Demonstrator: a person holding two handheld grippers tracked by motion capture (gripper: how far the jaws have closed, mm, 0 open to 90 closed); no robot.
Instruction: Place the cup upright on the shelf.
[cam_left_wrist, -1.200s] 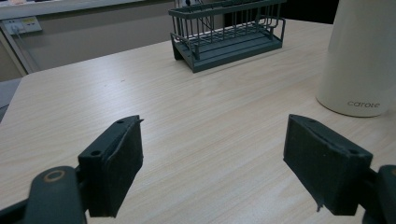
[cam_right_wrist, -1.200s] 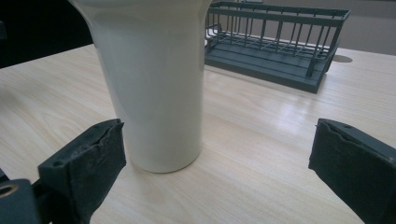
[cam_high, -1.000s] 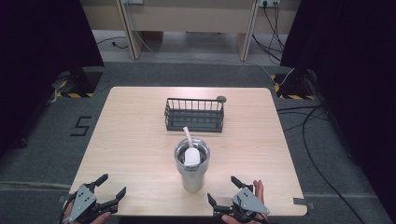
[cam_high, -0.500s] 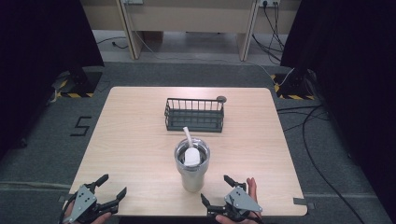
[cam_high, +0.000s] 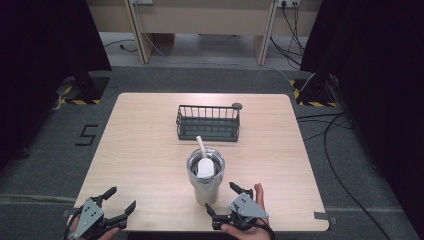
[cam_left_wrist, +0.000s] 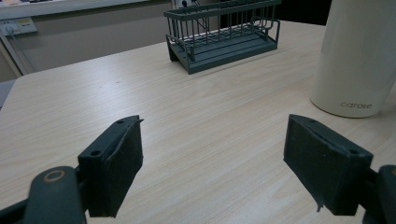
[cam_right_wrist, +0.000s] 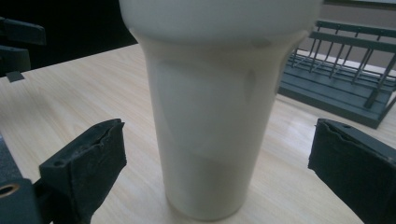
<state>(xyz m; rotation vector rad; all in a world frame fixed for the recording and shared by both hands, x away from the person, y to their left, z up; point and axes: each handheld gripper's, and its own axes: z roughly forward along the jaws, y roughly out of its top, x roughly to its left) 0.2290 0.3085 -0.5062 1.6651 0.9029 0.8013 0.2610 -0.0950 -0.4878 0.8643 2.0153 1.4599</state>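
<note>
Standing upright near the front middle of the wooden table (cam_high: 140, 145), a cream tumbler (cam_high: 205, 176) held a white straw (cam_high: 201, 145) that leaned toward the far side, with a white scoop-like piece resting inside its mouth. Behind the tumbler, well apart from it, sat a dark wire basket (cam_high: 208, 122), and a small round dark object (cam_high: 237, 105) lay just beside the basket's far right corner; what it was could not be told.

At the table's front edge the right gripper (cam_high: 226, 202) was held in a hand (cam_high: 252, 212), its jaws spread wide and pointed at the tumbler's base, close to it but not touching. In the right gripper view the tumbler (cam_right_wrist: 212, 107) rose between the two black pads (cam_right_wrist: 86, 161), with clear gaps on both sides.

The left gripper (cam_high: 120, 200) hovered at the front left corner, well apart from the tumbler, its jaws likewise spread with nothing between them. In the left gripper view the tumbler (cam_left_wrist: 357, 56) stood off to the right, with the basket (cam_left_wrist: 224, 35) farther back
</note>
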